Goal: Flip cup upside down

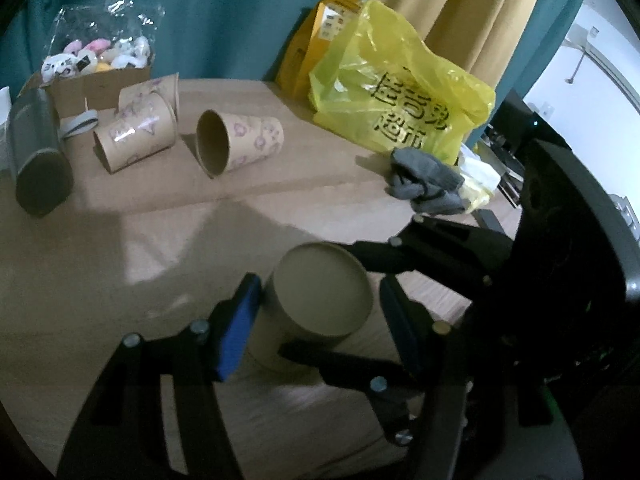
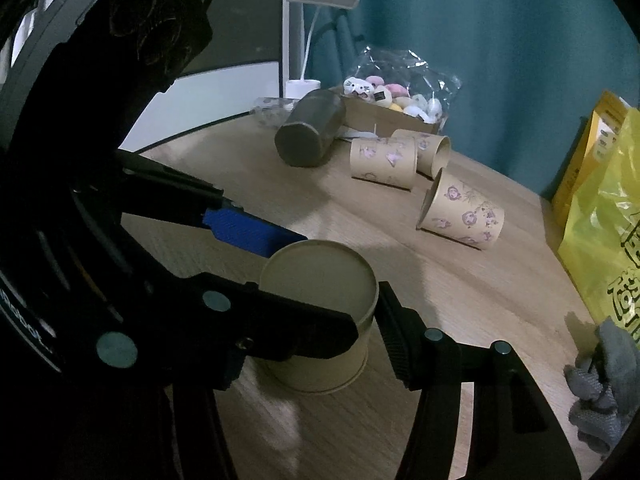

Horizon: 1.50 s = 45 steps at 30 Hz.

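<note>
A plain tan paper cup (image 1: 316,304) stands upside down on the wooden table (image 1: 120,264), flat base up. It also shows in the right wrist view (image 2: 320,316). My left gripper (image 1: 320,320) straddles it, blue pad (image 1: 236,332) at its left side and the other finger (image 1: 400,328) a little off its right; the jaws look open. My right gripper (image 2: 320,328) also brackets the cup, its fingers beside the wall with small gaps. The other gripper's blue pad (image 2: 248,232) reaches in from the left.
Three printed paper cups (image 1: 240,144) lie on their sides farther back, also in the right wrist view (image 2: 460,216). A dark cylinder (image 1: 36,160), a box of plush toys (image 1: 96,68), a yellow plastic bag (image 1: 400,92) and grey gloves (image 1: 428,184) ring the table.
</note>
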Motion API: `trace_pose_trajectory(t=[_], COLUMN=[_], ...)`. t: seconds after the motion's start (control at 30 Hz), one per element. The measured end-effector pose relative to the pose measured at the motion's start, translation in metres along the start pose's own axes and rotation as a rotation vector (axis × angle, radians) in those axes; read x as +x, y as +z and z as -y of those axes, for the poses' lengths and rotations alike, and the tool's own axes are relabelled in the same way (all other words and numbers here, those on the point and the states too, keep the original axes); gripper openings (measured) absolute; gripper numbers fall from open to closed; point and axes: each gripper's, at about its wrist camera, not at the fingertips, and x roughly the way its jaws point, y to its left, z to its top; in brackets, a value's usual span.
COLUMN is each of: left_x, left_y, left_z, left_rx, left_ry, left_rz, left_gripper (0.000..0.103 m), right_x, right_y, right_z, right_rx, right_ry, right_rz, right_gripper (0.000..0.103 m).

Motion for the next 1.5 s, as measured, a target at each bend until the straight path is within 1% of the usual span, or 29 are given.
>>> trace_pose_trajectory(t=[0.23,0.43,0.5,0.53,0.57,0.6,0.63,0.77,0.8,0.83,0.93,1.1,1.17,1.2,1.3,1.43,1.5], left_x=[-0.006,-0.011,-0.014,-0.015,-0.018,-0.023,-0.028,-0.052,-0.057,-0.065,-0.076,-0.095,-0.104,-0.107,-0.114,-0.116,-0.115], left_y=[0.000,0.000,0.000,0.000,0.000,0.000,-0.001,-0.007,-0.009,-0.013,-0.025,-0.050,-0.062,-0.067,-0.083,-0.095,-0.098], left_z=[-0.001,-0.005,-0.005,-0.004,-0.004,-0.003,-0.004,-0.007,-0.007,-0.006,-0.007,-0.003,-0.001,-0.002,-0.003,0.000,0.003], left_rx=[-0.001,-0.012,-0.014,-0.014,-0.015,-0.015,-0.017,-0.041,-0.038,-0.031,-0.026,-0.019,-0.022,-0.027,-0.035,-0.046,-0.047], left_ry=[0.002,0.038,0.061,0.072,0.086,0.100,0.109,0.152,0.169,0.202,0.250,0.345,0.382,0.398,0.429,0.421,0.419], left_rz=[0.020,0.028,0.034,0.036,0.060,0.075,0.092,0.158,0.175,0.196,0.221,0.261,0.292,0.311,0.346,0.375,0.383], left_gripper=[0.063,0.064,0.064,0.066,0.068,0.074,0.077,0.077,0.077,0.078,0.078,0.078,0.092,0.102,0.102,0.102,0.102], right_x=[-0.001,-0.001,0.000,-0.001,-0.003,-0.004,-0.006,-0.017,-0.020,-0.024,-0.035,-0.058,-0.067,-0.070,-0.079,-0.085,-0.086], right_y=[-0.001,-0.003,-0.004,-0.005,-0.006,-0.006,-0.006,-0.008,-0.010,-0.012,-0.018,-0.025,-0.027,-0.028,-0.031,-0.037,-0.041], right_z=[-0.002,-0.001,0.000,0.000,0.000,0.000,0.000,0.001,-0.001,-0.003,-0.008,-0.012,-0.016,-0.018,-0.024,-0.032,-0.035], right_rx=[-0.012,0.008,0.017,0.023,0.031,0.039,0.045,0.076,0.082,0.087,0.113,0.202,0.233,0.245,0.277,0.354,0.380], right_ry=[-0.006,-0.008,-0.005,-0.003,0.003,0.004,-0.002,-0.037,-0.052,-0.071,-0.120,-0.208,-0.237,-0.248,-0.276,-0.294,-0.307], right_rz=[-0.013,-0.009,-0.013,-0.008,0.000,0.004,0.009,0.027,0.029,0.030,0.040,0.066,0.086,0.092,0.107,0.138,0.136], right_gripper=[0.061,0.062,0.074,0.083,0.085,0.085,0.085,0.085,0.085,0.085,0.085,0.085,0.085,0.085,0.085,0.085,0.085])
